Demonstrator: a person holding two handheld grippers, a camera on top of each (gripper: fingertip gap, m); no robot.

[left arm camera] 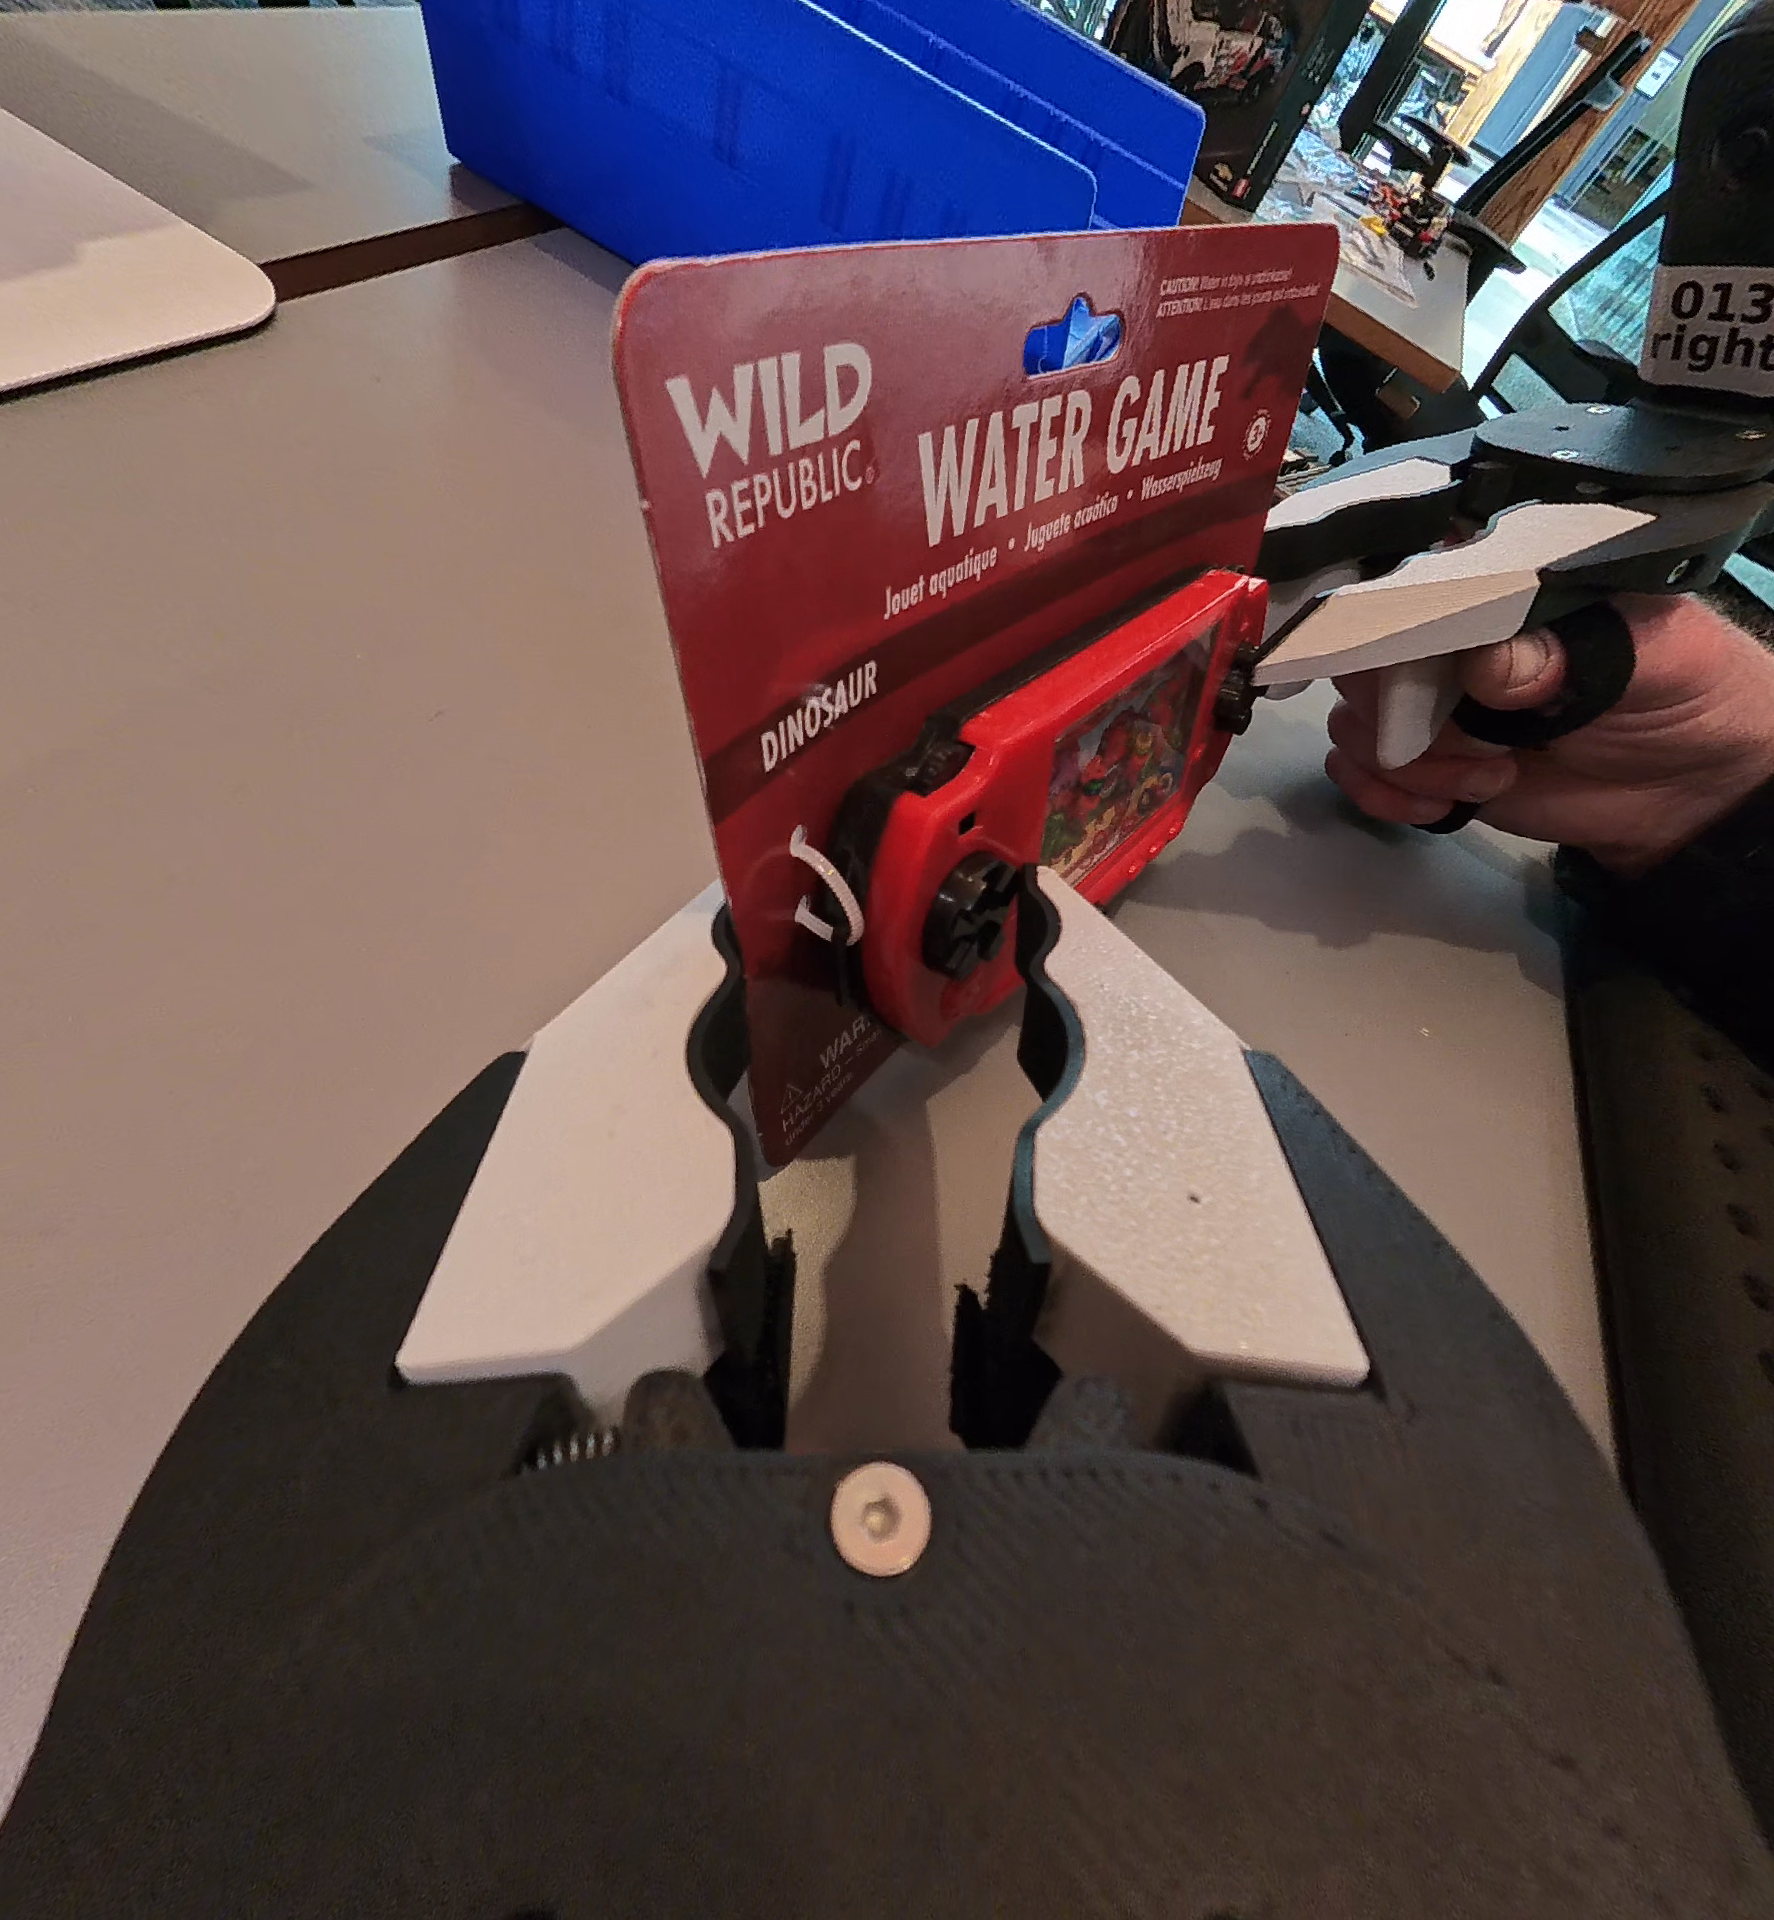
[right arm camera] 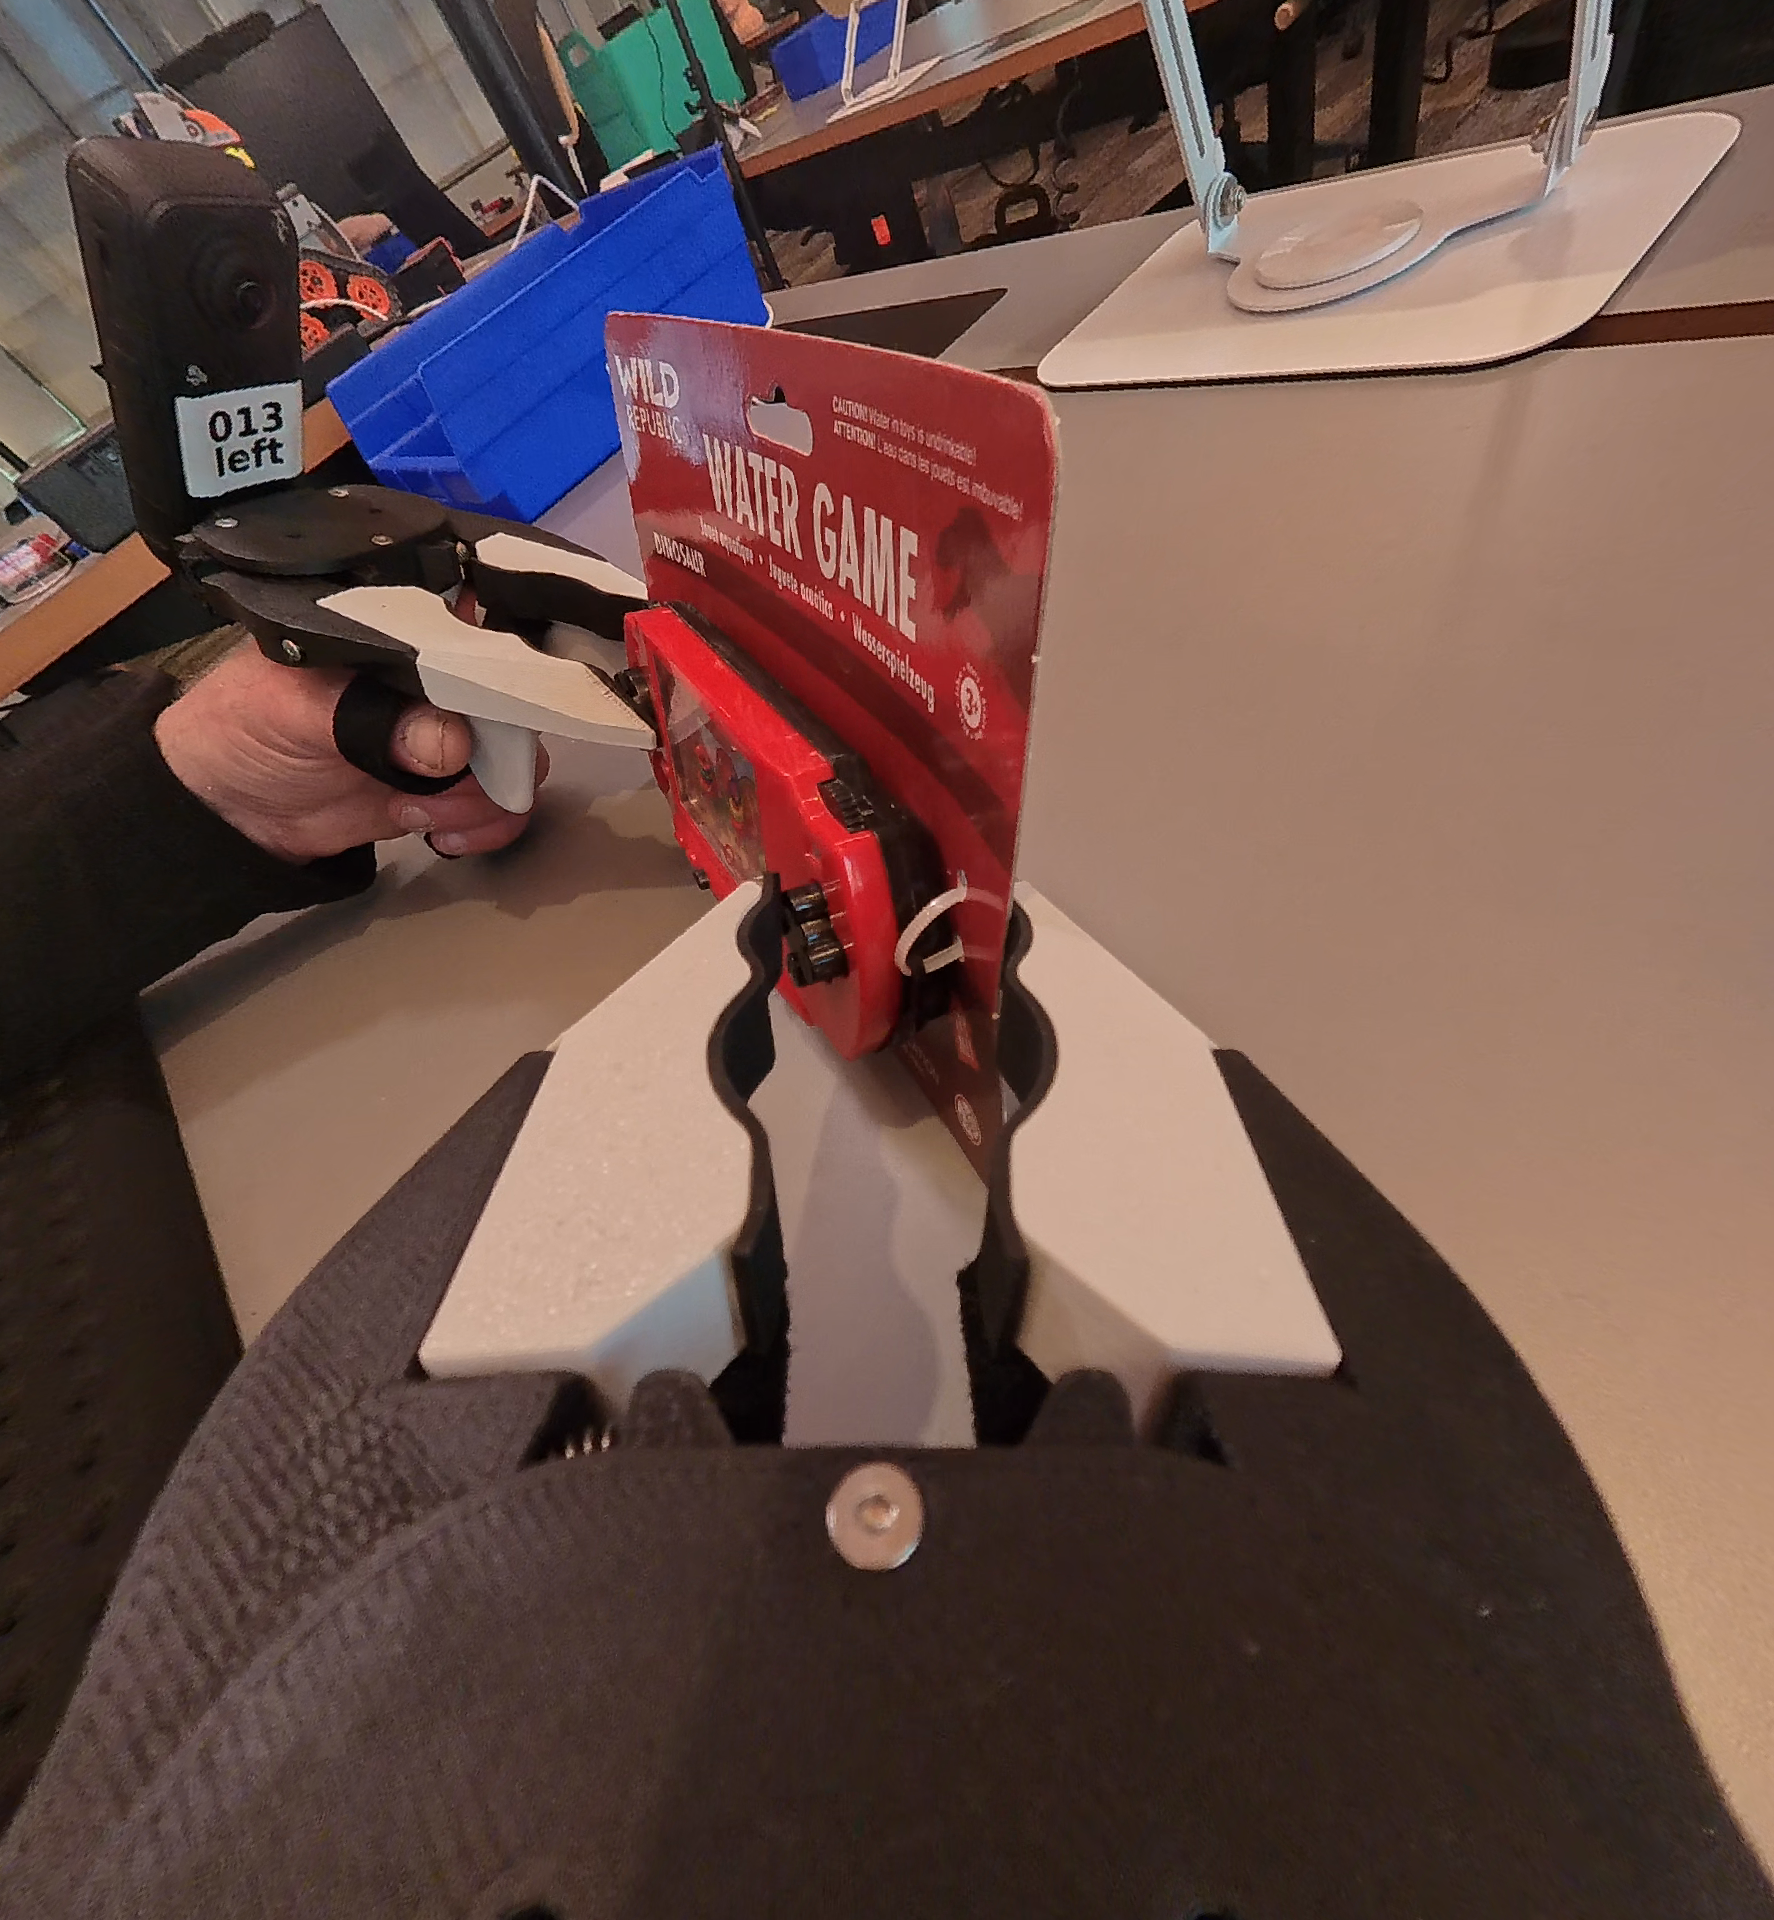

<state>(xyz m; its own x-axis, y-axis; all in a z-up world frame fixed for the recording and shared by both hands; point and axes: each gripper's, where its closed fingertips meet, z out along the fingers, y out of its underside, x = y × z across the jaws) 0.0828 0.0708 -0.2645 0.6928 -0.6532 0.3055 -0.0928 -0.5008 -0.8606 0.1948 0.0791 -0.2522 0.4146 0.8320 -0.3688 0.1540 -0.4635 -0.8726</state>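
Note:
A red backing card (left arm camera: 862, 623) stands upright above the grey table (left arm camera: 291, 831), with a red handheld water toy (left arm camera: 976, 810) tied to its front by a white zip tie (left arm camera: 831, 894). My left gripper (left arm camera: 878, 914) is shut on the card and the toy's near end. My right gripper (left arm camera: 1262, 613) comes in from the right and clamps the toy's far end. In the right wrist view my right gripper (right arm camera: 888, 914) is shut on the card (right arm camera: 841, 499) and toy (right arm camera: 758, 769), and the left gripper (right arm camera: 639, 665) grips the opposite end.
Blue plastic bins (left arm camera: 810, 114) stand behind the card; they also show in the right wrist view (right arm camera: 550, 343). A white stand base (right arm camera: 1382, 239) lies on the table at the back. A person's hand (left arm camera: 1589, 727) holds each gripper. A black mesh chair (left arm camera: 1714, 1195) borders the table edge.

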